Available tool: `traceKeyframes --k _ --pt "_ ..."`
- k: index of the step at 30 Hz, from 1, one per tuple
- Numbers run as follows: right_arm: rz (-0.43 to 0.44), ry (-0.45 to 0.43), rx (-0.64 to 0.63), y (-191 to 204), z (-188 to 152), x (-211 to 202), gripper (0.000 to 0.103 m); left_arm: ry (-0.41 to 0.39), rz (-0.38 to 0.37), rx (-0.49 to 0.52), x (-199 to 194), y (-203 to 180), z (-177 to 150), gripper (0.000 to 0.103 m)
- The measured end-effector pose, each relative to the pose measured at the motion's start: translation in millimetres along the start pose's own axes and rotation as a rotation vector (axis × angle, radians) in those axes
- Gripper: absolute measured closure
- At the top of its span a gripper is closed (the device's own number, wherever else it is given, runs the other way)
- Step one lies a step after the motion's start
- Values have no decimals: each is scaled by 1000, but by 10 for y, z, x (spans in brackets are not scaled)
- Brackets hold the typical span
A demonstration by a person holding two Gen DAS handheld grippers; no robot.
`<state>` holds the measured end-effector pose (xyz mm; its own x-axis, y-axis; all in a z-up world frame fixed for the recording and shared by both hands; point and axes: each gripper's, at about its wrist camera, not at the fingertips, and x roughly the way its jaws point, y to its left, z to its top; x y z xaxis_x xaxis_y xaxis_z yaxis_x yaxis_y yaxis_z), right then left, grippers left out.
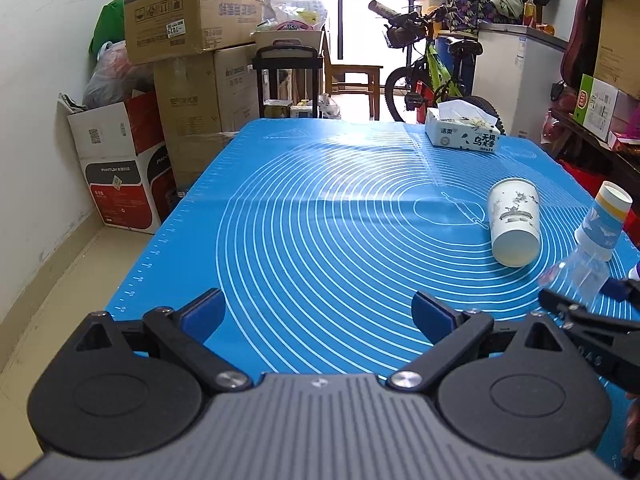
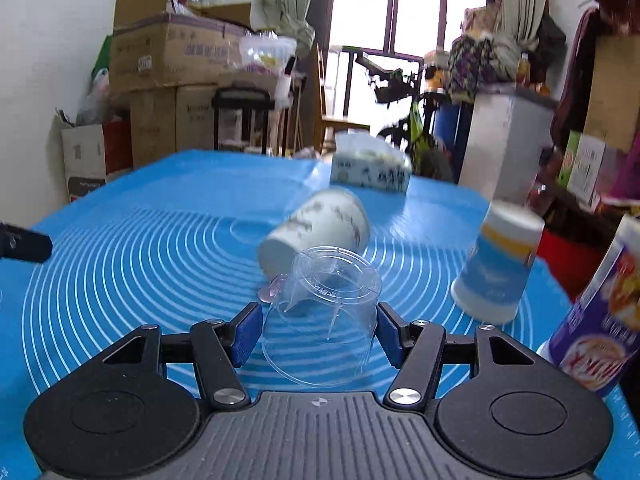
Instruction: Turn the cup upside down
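Note:
My right gripper (image 2: 320,332) is shut on a clear plastic cup (image 2: 324,312), held tilted above the blue mat (image 2: 140,260) with its base pointing away and up and its mouth toward me. The same cup (image 1: 580,272) shows at the right edge of the left wrist view, between the right gripper's fingers (image 1: 560,304). My left gripper (image 1: 318,312) is open and empty over the near part of the mat (image 1: 320,220). A white printed paper cup (image 1: 514,224) lies on its side on the mat; it also shows in the right wrist view (image 2: 320,232).
A blue-and-white paper cup (image 2: 496,264) stands upside down at the right, also in the left view (image 1: 604,220). A purple printed cup (image 2: 600,320) is at the far right. A tissue box (image 1: 464,132) sits at the mat's far edge. Boxes, a bicycle and clutter surround the table.

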<state>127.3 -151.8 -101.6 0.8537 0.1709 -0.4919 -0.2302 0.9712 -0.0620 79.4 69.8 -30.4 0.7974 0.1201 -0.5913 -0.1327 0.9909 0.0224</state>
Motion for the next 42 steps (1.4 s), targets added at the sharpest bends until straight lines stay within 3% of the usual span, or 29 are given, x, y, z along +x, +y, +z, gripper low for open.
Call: traceKeyframes --k 16,22,25,27,29,42 --pt "-2 102 -8 108 6 144 43 5 -1 7 -19 -49 -12 5" --pt "-12 92 3 121 8 132 26 3 -1 5 -31 -42 -10 5" --pt "-32 84 5 127 16 80 22 11 -6 7 -39 -43 -4 5" --pt "-40 61 28 117 39 0 7 15 -9 11 -46 -60 -7 5" --pt "-35 34 45 108 73 -107 0 15 -15 13 -61 -83 -8 5" --pt "-17 16 96 -3 130 -867 0 7 -37 43 -311 -257 -132 5"
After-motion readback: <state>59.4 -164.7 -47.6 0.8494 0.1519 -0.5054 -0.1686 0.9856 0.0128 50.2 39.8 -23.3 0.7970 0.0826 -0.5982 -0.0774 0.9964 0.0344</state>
